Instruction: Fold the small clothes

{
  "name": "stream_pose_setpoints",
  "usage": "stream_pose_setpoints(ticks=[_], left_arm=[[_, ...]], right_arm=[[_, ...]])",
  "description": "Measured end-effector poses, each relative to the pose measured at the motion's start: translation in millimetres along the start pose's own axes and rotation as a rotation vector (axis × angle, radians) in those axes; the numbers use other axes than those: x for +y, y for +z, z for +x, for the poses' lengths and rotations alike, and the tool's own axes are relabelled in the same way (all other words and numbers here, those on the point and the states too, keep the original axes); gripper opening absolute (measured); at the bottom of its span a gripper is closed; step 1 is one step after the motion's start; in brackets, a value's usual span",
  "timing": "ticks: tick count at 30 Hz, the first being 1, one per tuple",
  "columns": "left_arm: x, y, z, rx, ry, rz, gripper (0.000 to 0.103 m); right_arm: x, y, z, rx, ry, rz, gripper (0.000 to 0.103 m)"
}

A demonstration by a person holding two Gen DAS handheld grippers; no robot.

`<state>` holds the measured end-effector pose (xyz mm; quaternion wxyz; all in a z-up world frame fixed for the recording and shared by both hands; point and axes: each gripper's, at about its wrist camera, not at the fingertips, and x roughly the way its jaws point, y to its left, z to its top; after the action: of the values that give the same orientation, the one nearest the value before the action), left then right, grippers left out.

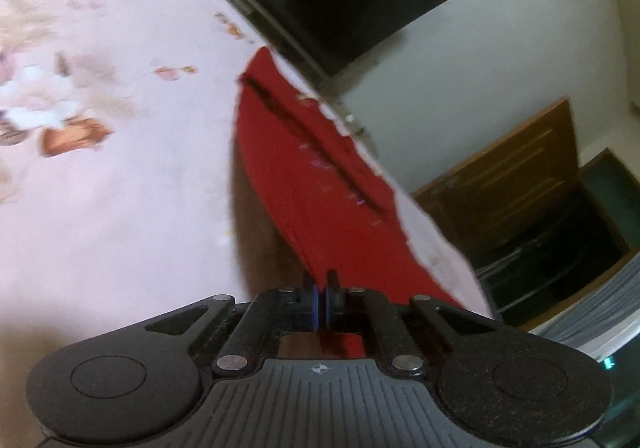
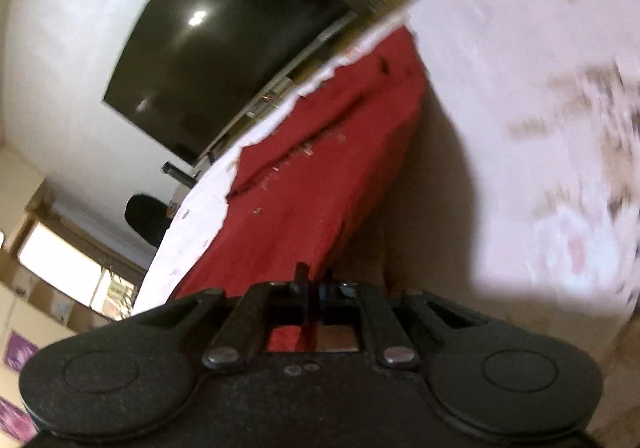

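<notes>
You hold the red cloth (image 1: 304,175) by its near edge with both grippers clamped shut on it, left gripper (image 1: 321,290) and right gripper (image 2: 314,284) alike, its long axis stretching away toward upper centre of each frame over the pale sheet (image 1: 120,207), equally near both hands.

Left gripper (image 1: 321,284): jaws fully closed, pads pinched on the near edge of the red cloth (image 1: 304,167), which runs away from the fingertips and looks lifted. Pointing forward and somewhat downward, view tilted.

Right gripper (image 2: 314,280): jaws closed too, also clamped on a near edge of the same cloth. Same forward-down pitch, rolled the opposite way. Frame is motion-blurred, so the exact pad contact is probably there but hard to confirm.
</notes>
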<state>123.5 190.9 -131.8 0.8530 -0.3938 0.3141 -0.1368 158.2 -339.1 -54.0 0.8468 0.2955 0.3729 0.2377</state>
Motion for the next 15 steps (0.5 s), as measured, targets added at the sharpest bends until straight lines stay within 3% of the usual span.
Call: stream_pose_setpoints(ticks=[3, 5, 7, 9, 15], left_arm=[[26, -12, 11, 0.062, 0.102, -0.03, 0.002], [35, -18, 9, 0.033, 0.075, -0.077, 0.002], [29, -18, 8, 0.035, 0.086, -0.048, 0.002], [26, -19, 11, 0.05, 0.082, -0.031, 0.002], [30, -15, 13, 0.059, 0.054, -0.086, 0.005]], right_arm=[[-13, -7, 13, 0.046, -0.036, 0.0, 0.005], [-39, -21, 39, 0.138, -0.135, 0.048, 0.004], [-51, -27, 41, 0.108, -0.093, 0.126, 0.005], [-48, -28, 43, 0.101, -0.102, 0.117, 0.005], [-50, -22, 47, 0.122, -0.082, 0.124, 0.005]])
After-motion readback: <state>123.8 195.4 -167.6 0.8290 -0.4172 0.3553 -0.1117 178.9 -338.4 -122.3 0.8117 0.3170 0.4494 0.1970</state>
